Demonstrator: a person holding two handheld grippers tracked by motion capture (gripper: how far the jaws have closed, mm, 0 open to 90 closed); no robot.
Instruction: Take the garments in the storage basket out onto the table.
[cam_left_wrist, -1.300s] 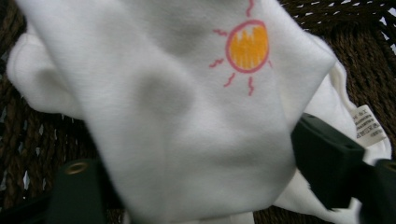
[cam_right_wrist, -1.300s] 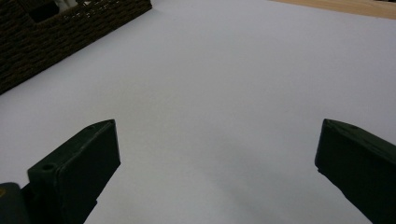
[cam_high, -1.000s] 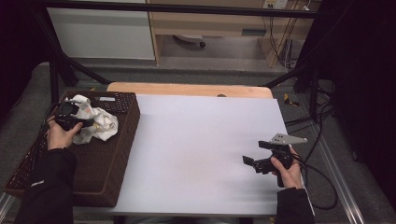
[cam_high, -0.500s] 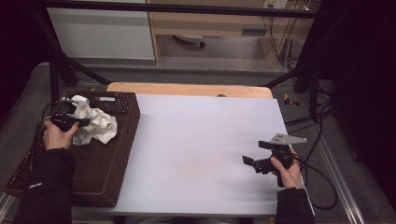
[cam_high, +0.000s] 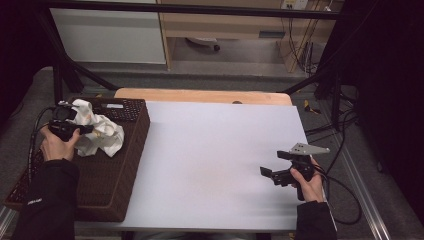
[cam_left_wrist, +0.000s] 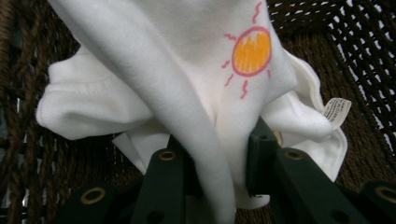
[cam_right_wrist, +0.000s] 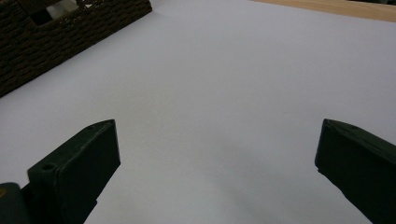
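Note:
A crumpled white cloth (cam_high: 102, 132) with an orange sun drawing (cam_left_wrist: 251, 52) lies in the far end of a dark brown wicker basket (cam_high: 115, 180) at the table's left. My left gripper (cam_high: 75, 129) is shut on a fold of this cloth (cam_left_wrist: 187, 70), which bulges up between the two black jaws and hangs over them. A small label (cam_left_wrist: 337, 111) sticks out of the cloth's edge. My right gripper (cam_high: 267, 175) hovers low over the white tabletop (cam_high: 215, 145) near the front right, jaws wide open (cam_right_wrist: 217, 144) with nothing between them.
The basket's woven wall (cam_right_wrist: 70, 32) stands along the left side of the white tabletop. A wooden board edge (cam_high: 200, 95) runs along the far side. Cables (cam_high: 340, 200) trail off the right edge onto the floor.
My left gripper has closed on the cloth and lifted it a little, bunching it higher in the basket. The right gripper has stayed where it was.

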